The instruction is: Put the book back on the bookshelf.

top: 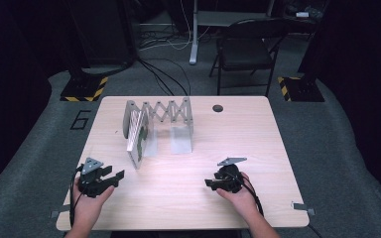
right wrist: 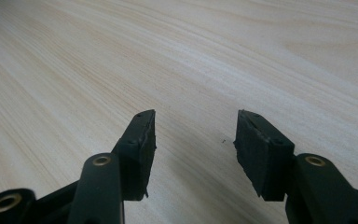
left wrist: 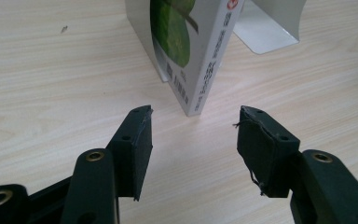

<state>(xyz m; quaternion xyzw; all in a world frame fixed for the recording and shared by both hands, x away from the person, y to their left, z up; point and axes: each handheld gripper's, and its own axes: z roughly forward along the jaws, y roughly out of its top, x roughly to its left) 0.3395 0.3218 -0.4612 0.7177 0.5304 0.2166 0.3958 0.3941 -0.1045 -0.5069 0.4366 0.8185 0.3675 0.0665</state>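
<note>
Book (top: 138, 141) stands upright on the desk (top: 238, 134) toward the left edge, held in the left end of an expanding metal book rack (top: 166, 113), spine end facing the near edge. White cover with a green leaf print and printed text down the spine, seen close in the left gripper view (left wrist: 193, 56). Left hand-held gripper (top: 115, 175) sits near the near-left corner, jaws spread and empty, aimed at the book's near lower corner, close but not touching. Right hand-held gripper (top: 209, 183) rests toward the near-right part of the desk, jaws likewise spread with nothing between them, only bare woodgrain ahead (right wrist: 193, 128). Handling guess: thin softcover, light, stiff across the spine but the covers will flex if pinched far from it; glossy face looks slippery. Best hold is probably across the spine near its lower or middle part, jaws on both covers. Risk: it tips sideways or drags the rack when pulled out.
</note>
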